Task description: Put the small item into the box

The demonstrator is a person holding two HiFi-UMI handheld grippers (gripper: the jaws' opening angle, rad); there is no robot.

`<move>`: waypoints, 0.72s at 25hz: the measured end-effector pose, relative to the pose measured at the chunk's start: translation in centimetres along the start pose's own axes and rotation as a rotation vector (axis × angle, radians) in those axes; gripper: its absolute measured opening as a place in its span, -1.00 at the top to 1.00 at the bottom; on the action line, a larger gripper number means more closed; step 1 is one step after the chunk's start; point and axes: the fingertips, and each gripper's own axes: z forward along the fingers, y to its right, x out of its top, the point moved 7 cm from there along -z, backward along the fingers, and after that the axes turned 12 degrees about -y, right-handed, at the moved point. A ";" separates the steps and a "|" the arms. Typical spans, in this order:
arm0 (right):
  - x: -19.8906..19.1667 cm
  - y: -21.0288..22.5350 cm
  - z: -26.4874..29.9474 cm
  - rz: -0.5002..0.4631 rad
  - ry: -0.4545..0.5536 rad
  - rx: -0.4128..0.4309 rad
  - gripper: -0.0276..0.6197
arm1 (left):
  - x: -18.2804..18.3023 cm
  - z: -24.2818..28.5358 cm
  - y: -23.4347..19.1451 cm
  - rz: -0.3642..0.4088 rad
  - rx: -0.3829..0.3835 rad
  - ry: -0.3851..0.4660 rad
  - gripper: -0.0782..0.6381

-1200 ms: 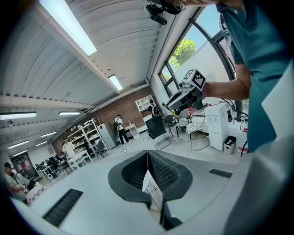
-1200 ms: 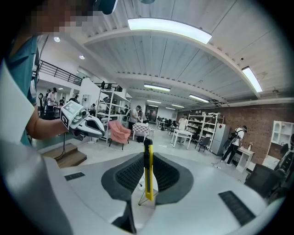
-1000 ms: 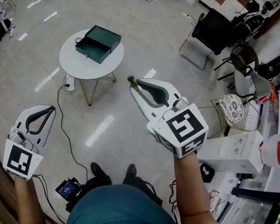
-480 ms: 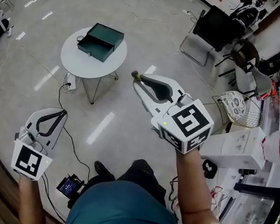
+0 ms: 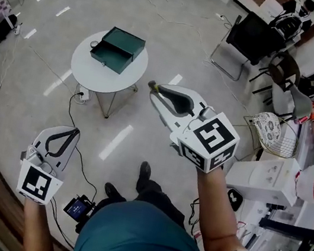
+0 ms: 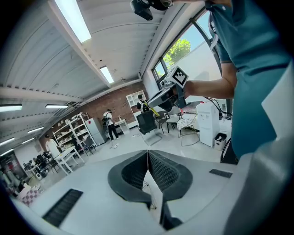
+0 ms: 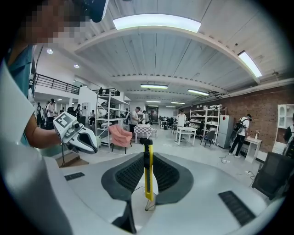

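Transport step. Your right gripper (image 5: 153,86) is clamped on the yellow utility knife (image 7: 147,170). Your left gripper (image 5: 73,132) has its jaws together, empty. The green box (image 5: 118,50) sits on the round table (image 5: 96,75), well apart from both. Next move, probably: carry the knife over the box, then release.

Bright, even light from ceiling strip lamps (image 7: 156,22); pale glare streaks on the glossy floor (image 5: 115,141); gripper views bend strongly, corners dark.
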 end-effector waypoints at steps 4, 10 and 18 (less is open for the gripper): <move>-0.1 4.1 2.0 -0.002 -0.014 0.039 0.67 | 1.2 3.0 -1.8 -0.045 0.030 -0.008 0.73; 0.3 9.4 3.9 -0.018 -0.020 0.064 0.67 | 2.7 7.6 -3.2 -0.065 0.038 -0.021 0.73; 0.2 15.0 6.1 -0.019 -0.025 0.091 0.67 | 3.9 12.2 -6.0 -0.104 0.066 -0.035 0.73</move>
